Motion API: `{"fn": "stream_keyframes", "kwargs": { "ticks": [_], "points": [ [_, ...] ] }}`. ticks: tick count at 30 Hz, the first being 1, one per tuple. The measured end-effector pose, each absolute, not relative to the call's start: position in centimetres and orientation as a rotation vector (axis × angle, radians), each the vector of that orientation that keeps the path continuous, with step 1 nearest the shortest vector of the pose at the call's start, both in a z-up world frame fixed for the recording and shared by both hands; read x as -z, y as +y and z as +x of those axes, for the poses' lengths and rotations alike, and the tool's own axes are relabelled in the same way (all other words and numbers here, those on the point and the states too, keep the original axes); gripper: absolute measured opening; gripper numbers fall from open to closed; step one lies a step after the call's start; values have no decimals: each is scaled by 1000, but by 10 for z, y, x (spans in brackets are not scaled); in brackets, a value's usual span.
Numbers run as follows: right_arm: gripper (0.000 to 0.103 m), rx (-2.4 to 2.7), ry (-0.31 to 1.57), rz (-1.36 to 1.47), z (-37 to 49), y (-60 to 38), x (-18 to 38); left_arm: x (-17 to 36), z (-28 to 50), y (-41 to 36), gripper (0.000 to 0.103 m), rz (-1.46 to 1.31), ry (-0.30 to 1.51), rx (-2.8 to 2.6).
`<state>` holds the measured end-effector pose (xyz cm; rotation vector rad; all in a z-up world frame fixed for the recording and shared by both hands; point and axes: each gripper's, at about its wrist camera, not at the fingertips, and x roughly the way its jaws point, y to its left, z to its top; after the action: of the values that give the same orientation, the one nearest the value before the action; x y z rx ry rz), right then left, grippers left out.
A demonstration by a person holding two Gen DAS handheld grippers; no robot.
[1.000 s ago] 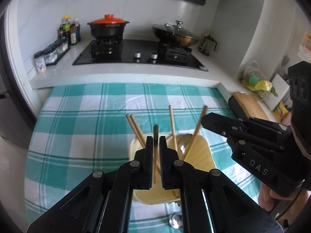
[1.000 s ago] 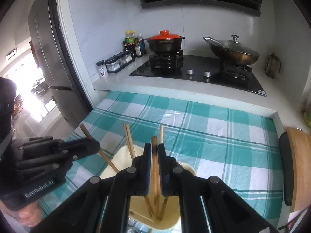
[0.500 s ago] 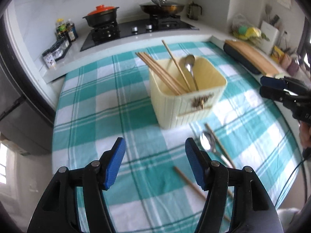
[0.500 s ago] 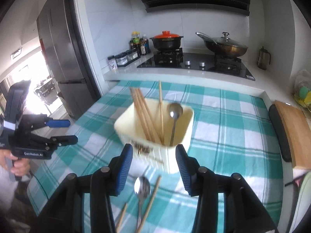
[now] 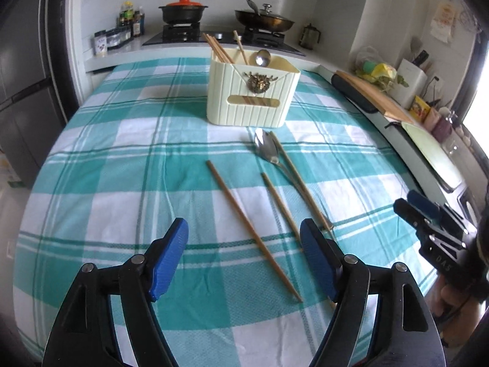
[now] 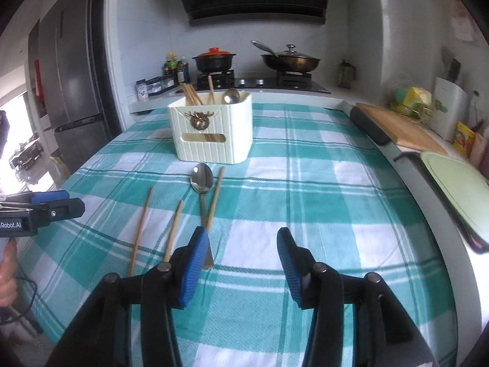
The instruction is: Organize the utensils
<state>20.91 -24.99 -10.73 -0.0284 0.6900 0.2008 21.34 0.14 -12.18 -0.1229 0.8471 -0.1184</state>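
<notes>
Chopsticks [image 5: 252,229], thin, light and stiff at centre frame, likely roll; pinch one mid-shaft. Left gripper [image 5: 244,260] and right gripper [image 6: 241,263] have just been opening, both spread, empty.

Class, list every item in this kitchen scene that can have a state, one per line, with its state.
left gripper: open, empty
right gripper: open, empty
utensil holder: upright, holds chopsticks and spoon
loose spoon: flat on cloth
loose chopsticks: flat on cloth
wok: lidded
black pot: lidded
</notes>
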Motion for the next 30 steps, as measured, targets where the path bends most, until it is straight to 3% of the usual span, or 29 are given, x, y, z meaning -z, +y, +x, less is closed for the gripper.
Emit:
{"fn": "stream_keyframes", "kwargs": {
  "ticks": [8,30],
  "points": [
    [48,-144,686,9,186,-250,124,124,192,5,83,-160,818,89],
    [48,-191,696,-80,178,-223,141,151,186,4,83,-165,880,38]
  ]
}}
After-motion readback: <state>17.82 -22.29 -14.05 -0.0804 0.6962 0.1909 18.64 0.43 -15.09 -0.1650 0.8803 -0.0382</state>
